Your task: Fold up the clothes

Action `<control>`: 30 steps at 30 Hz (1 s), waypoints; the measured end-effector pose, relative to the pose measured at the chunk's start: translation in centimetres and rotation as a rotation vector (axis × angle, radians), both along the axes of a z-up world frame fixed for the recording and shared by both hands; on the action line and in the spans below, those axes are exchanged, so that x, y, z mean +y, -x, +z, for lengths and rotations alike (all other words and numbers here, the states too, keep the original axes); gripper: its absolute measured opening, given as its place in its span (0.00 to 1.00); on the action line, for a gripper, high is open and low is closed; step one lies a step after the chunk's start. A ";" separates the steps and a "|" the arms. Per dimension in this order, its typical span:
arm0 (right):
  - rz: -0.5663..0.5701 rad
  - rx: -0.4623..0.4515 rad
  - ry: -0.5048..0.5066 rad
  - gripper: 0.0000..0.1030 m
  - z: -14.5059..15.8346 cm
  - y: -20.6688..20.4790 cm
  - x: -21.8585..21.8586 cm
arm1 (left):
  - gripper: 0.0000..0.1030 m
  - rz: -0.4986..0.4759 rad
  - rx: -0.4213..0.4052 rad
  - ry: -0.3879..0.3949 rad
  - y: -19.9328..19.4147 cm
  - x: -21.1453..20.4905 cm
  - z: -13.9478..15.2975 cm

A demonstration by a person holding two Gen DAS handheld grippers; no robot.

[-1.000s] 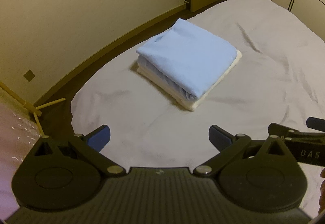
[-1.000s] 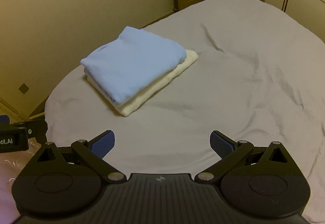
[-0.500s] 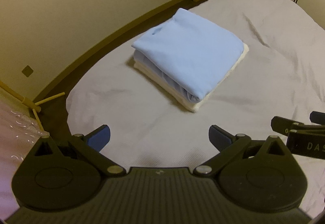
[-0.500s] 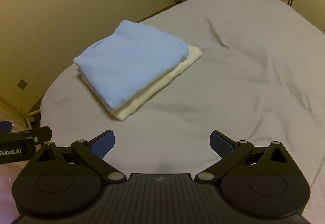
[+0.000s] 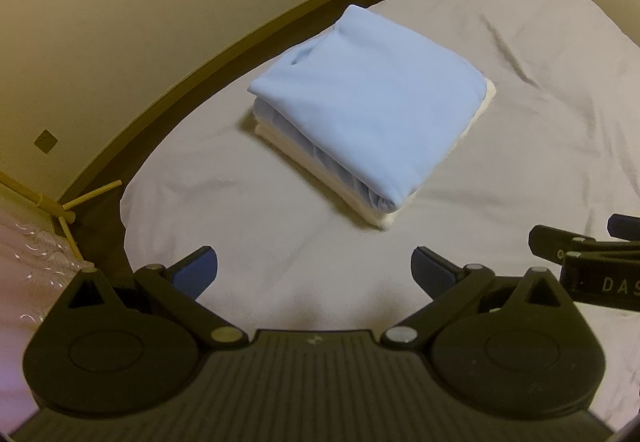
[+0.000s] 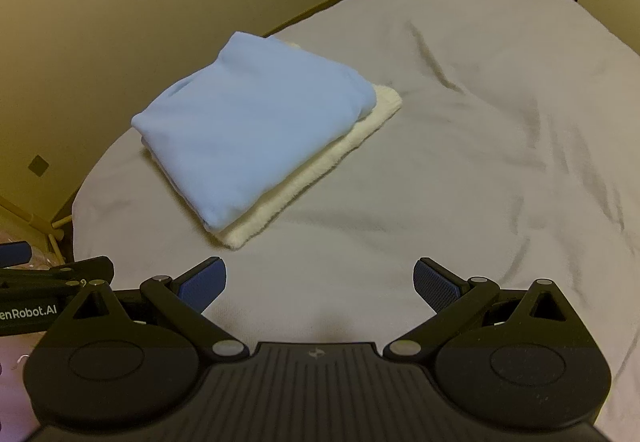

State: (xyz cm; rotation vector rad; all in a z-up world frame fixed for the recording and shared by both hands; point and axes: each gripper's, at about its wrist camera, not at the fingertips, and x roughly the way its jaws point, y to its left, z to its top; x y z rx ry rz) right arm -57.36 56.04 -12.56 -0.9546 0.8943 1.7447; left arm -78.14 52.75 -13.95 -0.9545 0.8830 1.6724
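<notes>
My left black two-finger gripper [image 5: 314,268] and my right black two-finger gripper [image 6: 320,280] both hover with their blue-padded jaws spread wide, holding nothing, just short of the folded stack. The grey bedsheet [image 6: 480,169] between each gripper and the stack is bare and lightly wrinkled. Left of the stack, beyond the bed's edge, run a beige wall [image 5: 140,21] and a pale wooden stand [image 5: 60,209]. The stack is a neatly folded light-blue garment [image 5: 372,113] lying on a folded cream towel [image 6: 332,165], whose edge peeks out along the stack's right side.
</notes>
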 end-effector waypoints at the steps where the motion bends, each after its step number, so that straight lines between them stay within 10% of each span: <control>1: 0.000 0.000 0.003 1.00 -0.1 0.1 0.2 | 0.99 -0.001 -0.001 0.001 0.0 0.1 0.0; 30: -0.009 -0.001 0.002 1.00 0.2 -0.3 1.1 | 0.99 -0.030 -0.015 -0.015 -0.8 1.4 0.6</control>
